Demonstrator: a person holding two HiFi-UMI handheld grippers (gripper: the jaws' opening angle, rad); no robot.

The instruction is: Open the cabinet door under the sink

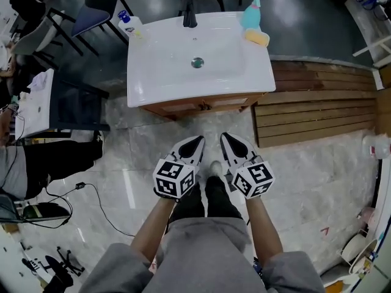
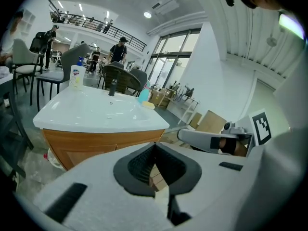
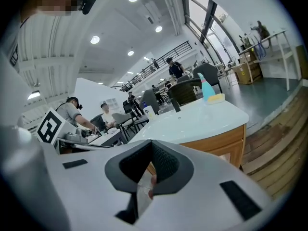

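Observation:
A white sink top (image 1: pixel 153 72) sits on a wooden cabinet (image 1: pixel 201 105), whose doors I see only as a thin strip from above. From the left gripper view the cabinet front (image 2: pixel 91 147) is ahead and to the left, with its doors closed. The right gripper view has that cabinet front (image 3: pixel 222 146) ahead on the right. My left gripper (image 1: pixel 199 141) and right gripper (image 1: pixel 224 137) hang side by side above the floor, short of the cabinet and touching nothing. Both are shut and empty, with the tips meeting in each gripper view (image 2: pixel 155 145) (image 3: pixel 151 142).
On the sink top are a black faucet (image 1: pixel 190 14), a teal spray bottle (image 1: pixel 251 11), a yellow sponge (image 1: pixel 257 38) and a soap bottle (image 1: pixel 125 18). Wooden decking (image 1: pixel 317 108) lies to the right. A table (image 1: pixel 33 102), chairs and a floor cable (image 1: pixel 79 188) are at the left.

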